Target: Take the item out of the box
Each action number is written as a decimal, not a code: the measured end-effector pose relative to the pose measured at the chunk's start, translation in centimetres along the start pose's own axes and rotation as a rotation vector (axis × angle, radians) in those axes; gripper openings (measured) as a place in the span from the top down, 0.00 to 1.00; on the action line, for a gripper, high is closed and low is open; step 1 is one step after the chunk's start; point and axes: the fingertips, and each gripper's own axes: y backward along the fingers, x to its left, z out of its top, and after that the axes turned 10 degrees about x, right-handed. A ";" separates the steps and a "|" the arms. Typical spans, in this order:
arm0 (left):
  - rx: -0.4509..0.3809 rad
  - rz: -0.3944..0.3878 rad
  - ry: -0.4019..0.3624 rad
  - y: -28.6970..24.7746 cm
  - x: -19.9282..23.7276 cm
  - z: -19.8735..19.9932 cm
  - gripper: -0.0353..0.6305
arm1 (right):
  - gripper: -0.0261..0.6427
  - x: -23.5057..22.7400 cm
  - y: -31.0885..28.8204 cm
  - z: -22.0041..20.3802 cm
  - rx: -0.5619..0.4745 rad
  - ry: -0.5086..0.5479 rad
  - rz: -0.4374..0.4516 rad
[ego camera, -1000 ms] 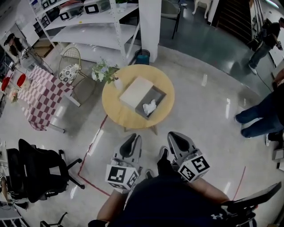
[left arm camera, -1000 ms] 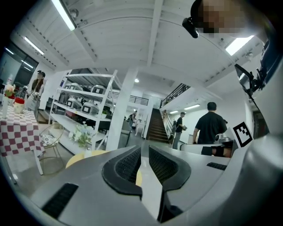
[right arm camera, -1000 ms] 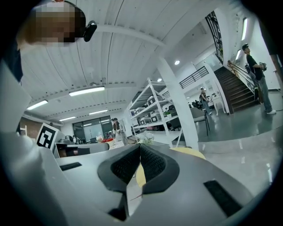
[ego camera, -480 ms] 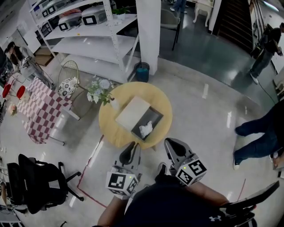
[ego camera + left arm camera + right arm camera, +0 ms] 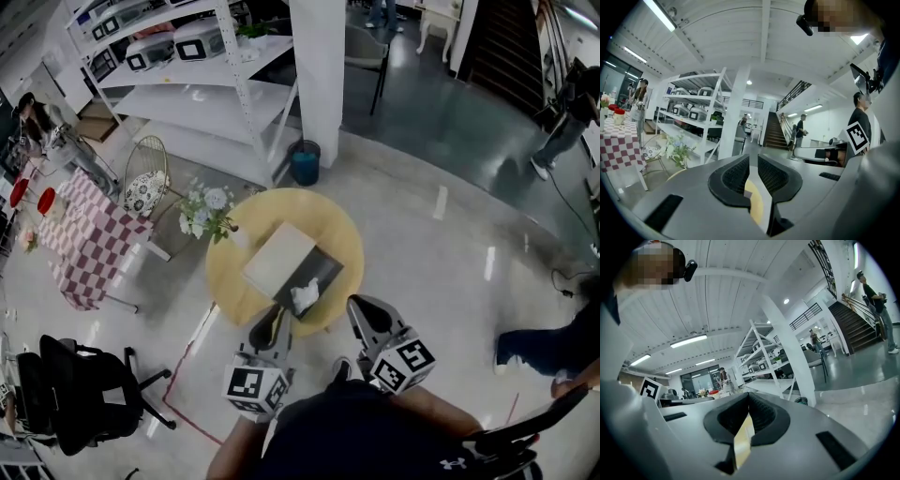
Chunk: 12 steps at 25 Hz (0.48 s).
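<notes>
A dark open box (image 5: 319, 272) lies on the round yellow table (image 5: 234, 281), its beige lid (image 5: 278, 258) resting over its left half. A crumpled white item (image 5: 303, 296) sits inside the box at the near end. My left gripper (image 5: 267, 328) hovers at the table's near edge, just short of the box, jaws shut and empty. To the right of it my right gripper (image 5: 363, 314) is held just off the table's edge, also shut with nothing in it. In the left gripper view the left gripper (image 5: 753, 161) shows only a sliver of yellow table between its jaws.
A vase of flowers (image 5: 208, 212) stands at the table's left edge. A white shelf rack (image 5: 197, 84) and a pillar (image 5: 319, 66) rise behind. A wire chair (image 5: 145, 173), a checked table (image 5: 80, 230) and a black office chair (image 5: 80, 389) are at the left. A person's legs (image 5: 553, 342) are at the right.
The table and box have come nearer to me and both grippers now reach its near edge. The person at the right has moved farther right.
</notes>
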 end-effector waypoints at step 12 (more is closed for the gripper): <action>0.023 0.023 0.021 -6.1 0.8 -0.2 0.84 | 0.94 -6.0 -1.7 1.5 0.015 -0.017 -0.004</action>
